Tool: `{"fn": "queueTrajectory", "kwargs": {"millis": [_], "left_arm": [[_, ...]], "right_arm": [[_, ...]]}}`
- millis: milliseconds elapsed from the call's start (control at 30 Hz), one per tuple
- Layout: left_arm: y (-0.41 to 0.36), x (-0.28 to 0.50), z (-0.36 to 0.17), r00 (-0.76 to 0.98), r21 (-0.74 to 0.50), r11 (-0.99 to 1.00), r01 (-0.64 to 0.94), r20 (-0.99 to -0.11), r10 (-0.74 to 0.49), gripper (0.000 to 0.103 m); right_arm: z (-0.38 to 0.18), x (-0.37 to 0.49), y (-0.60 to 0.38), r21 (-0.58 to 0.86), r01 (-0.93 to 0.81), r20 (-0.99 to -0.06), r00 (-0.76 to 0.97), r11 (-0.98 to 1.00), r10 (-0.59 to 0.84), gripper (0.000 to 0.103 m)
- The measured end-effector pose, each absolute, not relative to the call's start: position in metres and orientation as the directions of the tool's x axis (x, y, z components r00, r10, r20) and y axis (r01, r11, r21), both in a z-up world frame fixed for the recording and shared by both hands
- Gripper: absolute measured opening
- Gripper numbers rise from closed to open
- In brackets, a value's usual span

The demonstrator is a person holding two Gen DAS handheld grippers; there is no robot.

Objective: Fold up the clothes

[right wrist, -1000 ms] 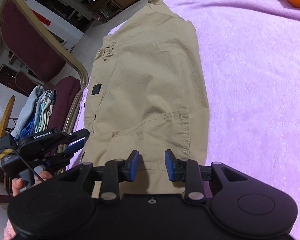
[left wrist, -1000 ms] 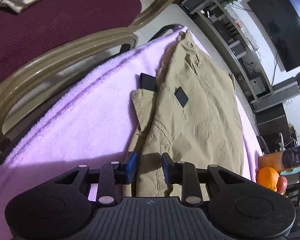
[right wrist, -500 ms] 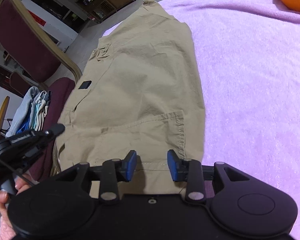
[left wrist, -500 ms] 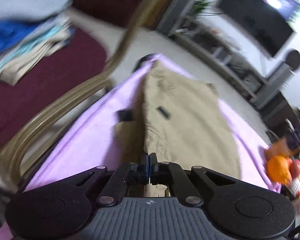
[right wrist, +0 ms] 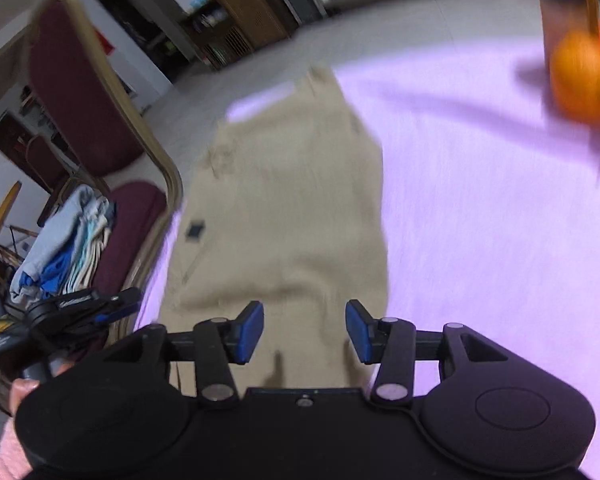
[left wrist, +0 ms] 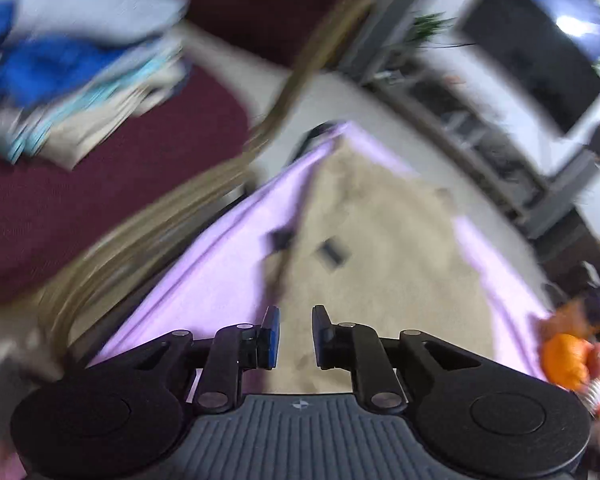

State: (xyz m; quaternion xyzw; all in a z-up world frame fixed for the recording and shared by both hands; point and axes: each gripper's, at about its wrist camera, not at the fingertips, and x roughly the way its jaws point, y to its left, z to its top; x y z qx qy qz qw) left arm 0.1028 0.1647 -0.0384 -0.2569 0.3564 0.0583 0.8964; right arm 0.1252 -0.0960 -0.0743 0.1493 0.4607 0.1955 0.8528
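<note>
A: Left wrist view first. How do your fingers stand?

B: Your left gripper (left wrist: 295, 336) has a narrow gap and its jaws are opening; nothing is between the pads. Beyond the fingertips one pair of tan trousers (left wrist: 380, 264) lies flat on the purple cloth (left wrist: 212, 280), reaching away from you. Two dark patches show on the trousers, one at their left edge, one just right of it.

A: What else can you count there?

B: One pile of folded clothes (left wrist: 72, 76) on a maroon chair (left wrist: 112, 200), up and left of the fingers. One orange (left wrist: 566, 360) at the right, past the cloth's edge. The picture is blurred, so finer detail is lost.

A: Now the right wrist view.

B: Your right gripper (right wrist: 305, 332) stands wider, its jaws opening, released, with the near end of the trousers (right wrist: 292, 220) below the gap but not pinched. Only one dark patch shows here. The orange (right wrist: 584, 80) sits far up and right of the fingers. Left of them your other gripper (right wrist: 116, 304) hangs off the cloth's (right wrist: 480, 220) edge, with the chair (right wrist: 80, 92) and clothes pile (right wrist: 60, 256) behind it.
</note>
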Motion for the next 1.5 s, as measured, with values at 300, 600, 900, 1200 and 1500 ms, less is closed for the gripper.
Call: {"fn": "queueTrajectory", "kwargs": {"millis": [300, 600, 900, 1200, 1500], "left_arm": [[0.048, 0.148, -0.078, 0.49, -0.269, 0.92, 0.286, -0.784, -0.382, 0.017], [0.064, 0.195, -0.108, 0.502, -0.357, 0.916, 0.182, -0.768, -0.398, 0.012], [0.069, 0.206, -0.05, 0.678, -0.257, 0.952, 0.166, -0.672, -0.299, 0.009], [0.09, 0.316, -0.09, 0.684, 0.001, 1.0, -0.011, -0.73, 0.008, 0.012], [0.101, 0.317, -0.108, 0.79, -0.006, 0.995, -0.097, -0.609, 0.073, 0.003]], "right_arm": [[-0.098, 0.218, -0.06, 0.424, -0.509, -0.779, 0.217, 0.749, 0.589, 0.031], [-0.194, 0.361, -0.051, 0.677, -0.244, -0.652, 0.239, 0.694, 0.72, 0.014], [-0.173, 0.393, -0.104, 0.679, -0.194, -0.512, 0.566, 0.708, 0.646, 0.019], [-0.196, 0.342, -0.021, 0.789, -0.476, -0.511, -0.158, 0.388, 0.845, 0.034], [-0.222, 0.428, 0.002, 0.75, -0.41, -0.501, 0.159, 0.519, 0.85, 0.001]]}}
